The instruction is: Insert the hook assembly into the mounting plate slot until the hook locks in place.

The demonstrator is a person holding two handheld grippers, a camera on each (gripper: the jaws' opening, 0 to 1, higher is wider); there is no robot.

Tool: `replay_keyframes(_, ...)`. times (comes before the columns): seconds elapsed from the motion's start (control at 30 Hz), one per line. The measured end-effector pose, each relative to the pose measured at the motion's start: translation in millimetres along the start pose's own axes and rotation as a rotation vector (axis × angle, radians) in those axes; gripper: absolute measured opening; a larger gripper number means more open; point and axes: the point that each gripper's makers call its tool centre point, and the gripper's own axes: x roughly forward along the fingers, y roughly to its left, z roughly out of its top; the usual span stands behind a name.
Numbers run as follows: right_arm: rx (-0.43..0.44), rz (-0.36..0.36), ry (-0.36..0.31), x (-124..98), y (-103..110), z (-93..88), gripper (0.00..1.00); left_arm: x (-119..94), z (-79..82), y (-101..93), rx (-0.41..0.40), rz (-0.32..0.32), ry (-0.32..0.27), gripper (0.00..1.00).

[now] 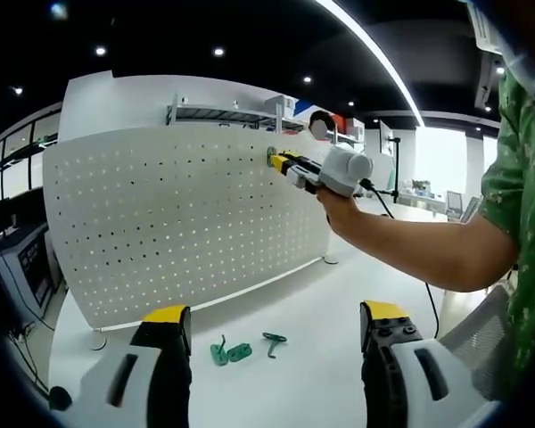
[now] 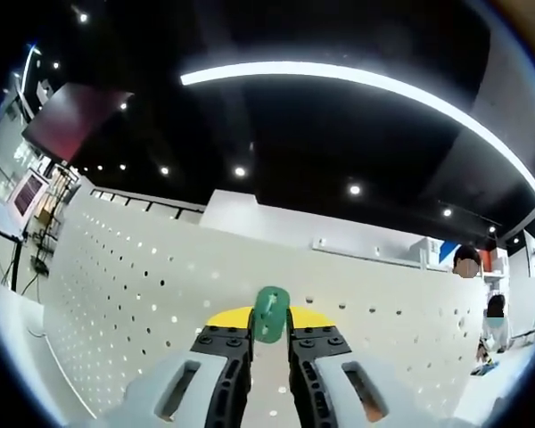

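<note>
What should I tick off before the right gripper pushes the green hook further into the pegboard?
1. Hook held: ok. The right gripper is shut on the green hook.
2. Hook at the board: ok. In the left gripper view the right gripper holds it against the upper part of the white pegboard.
3. Hook seated and locked: cannot tell; the contact point is too small to read.
4. Left gripper clear: ok. It is open, holds nothing, and is well back from the board.
5. Spare green hooks visible: ok. They lie on the white table below the board.
</note>
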Motion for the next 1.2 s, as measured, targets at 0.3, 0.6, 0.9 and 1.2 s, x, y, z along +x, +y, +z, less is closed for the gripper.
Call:
replay_keyframes(0.3, 0.052, 0.006, 0.003, -5, 0, -0.7, 0.29, 0, 1.2, -1.5, 0.000, -0.003, -0.005, 0.80)
replay_keyframes(0.6, 0.081, 0.013, 0.042, -11, 1, -5.0, 0.40, -1, 3.4, -2.9, 0.004, -0.004, -0.012, 0.80)
replay_keyframes(0.9, 0.084, 0.034, 0.078, -18, 3, -7.3, 0.44, -3, 6.0, -3.2, 0.006, -0.003, -0.021, 0.80)
replay_keyframes(1.2, 0.077, 0.069, 0.101, -31, 12, -3.2, 0.45, -8, 7.5, -5.3, 0.006, -0.001, -0.032, 0.80)
